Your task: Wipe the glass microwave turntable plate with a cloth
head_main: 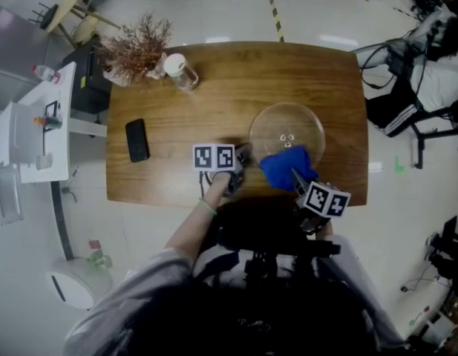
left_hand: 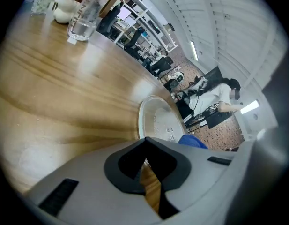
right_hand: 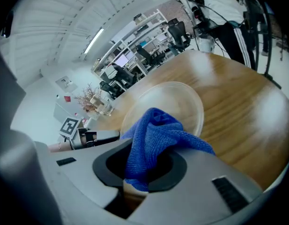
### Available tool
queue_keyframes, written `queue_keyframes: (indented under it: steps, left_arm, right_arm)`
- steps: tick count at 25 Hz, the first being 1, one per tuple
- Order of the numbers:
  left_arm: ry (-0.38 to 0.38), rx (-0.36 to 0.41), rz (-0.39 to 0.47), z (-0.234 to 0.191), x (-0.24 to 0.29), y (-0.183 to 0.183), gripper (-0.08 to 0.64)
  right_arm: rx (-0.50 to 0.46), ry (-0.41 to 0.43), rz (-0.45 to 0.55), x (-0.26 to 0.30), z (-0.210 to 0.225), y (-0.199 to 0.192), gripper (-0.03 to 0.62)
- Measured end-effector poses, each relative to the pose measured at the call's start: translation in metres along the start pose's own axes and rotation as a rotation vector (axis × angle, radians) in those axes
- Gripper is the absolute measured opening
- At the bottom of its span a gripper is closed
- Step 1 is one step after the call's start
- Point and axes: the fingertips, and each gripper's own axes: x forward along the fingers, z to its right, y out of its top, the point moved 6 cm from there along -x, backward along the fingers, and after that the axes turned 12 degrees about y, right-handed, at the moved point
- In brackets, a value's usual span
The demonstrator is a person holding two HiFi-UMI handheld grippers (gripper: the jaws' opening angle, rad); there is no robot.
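Note:
A clear glass turntable plate [head_main: 286,130] lies flat on the right half of the wooden table [head_main: 177,117]. My right gripper [head_main: 297,178] is shut on a blue cloth [head_main: 286,167], which rests on the plate's near rim. In the right gripper view the cloth [right_hand: 156,135] bunches out of the jaws over the plate [right_hand: 181,102]. My left gripper [head_main: 240,160] sits just left of the plate's rim, jaws closed with nothing between them. In the left gripper view the plate [left_hand: 156,121] lies just ahead of the left gripper [left_hand: 145,159], and the cloth [left_hand: 193,142] shows beyond.
A black phone [head_main: 137,139] lies on the table's left part. A lidded glass jar [head_main: 181,71] and a dried plant [head_main: 136,44] stand at the back left corner. A white cart [head_main: 32,136] stands left of the table. A seated person [head_main: 429,73] is off to the right.

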Motion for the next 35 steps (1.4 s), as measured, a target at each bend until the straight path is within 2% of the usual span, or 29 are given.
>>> queue_keyframes:
  steps: [8, 11, 15, 19, 22, 24, 29, 32, 35]
  left_arm:
    - [-0.005, 0.006, -0.007, 0.0, 0.001, 0.0, -0.006]
    - [-0.006, 0.024, -0.009, 0.002, 0.002, 0.0, -0.006]
    - [-0.017, 0.033, -0.006, 0.001, 0.001, -0.001, -0.006]
    - [-0.093, 0.021, 0.007, 0.001, -0.006, -0.011, -0.006]
    - [-0.153, 0.061, -0.025, 0.008, -0.013, -0.026, -0.006]
    - [-0.196, 0.088, -0.017, 0.013, -0.021, -0.028, -0.006]
    - [-0.328, 0.088, 0.106, 0.028, -0.06, -0.013, -0.006]
    - [-0.373, 0.103, 0.167, 0.032, -0.086, -0.009, -0.006]
    - [-0.418, 0.112, 0.192, 0.032, -0.105, -0.017, -0.006]
  right_arm:
    - [0.113, -0.143, 0.173, -0.051, 0.042, 0.012, 0.075]
    - [0.135, -0.16, 0.209, -0.058, 0.049, 0.011, 0.077]
    - [0.126, -0.157, 0.248, -0.059, 0.036, 0.01, 0.077]
    - [0.07, -0.121, 0.29, -0.062, 0.013, 0.015, 0.077]
    - [0.044, -0.122, 0.333, -0.068, 0.001, 0.016, 0.077]
    - [0.046, -0.117, 0.376, -0.07, -0.006, 0.013, 0.077]
    - [0.042, -0.102, 0.449, -0.072, -0.032, -0.005, 0.077]
    - [0.037, -0.104, 0.492, -0.077, -0.049, -0.023, 0.077]
    - [0.039, -0.12, 0.537, -0.085, -0.063, -0.049, 0.077]
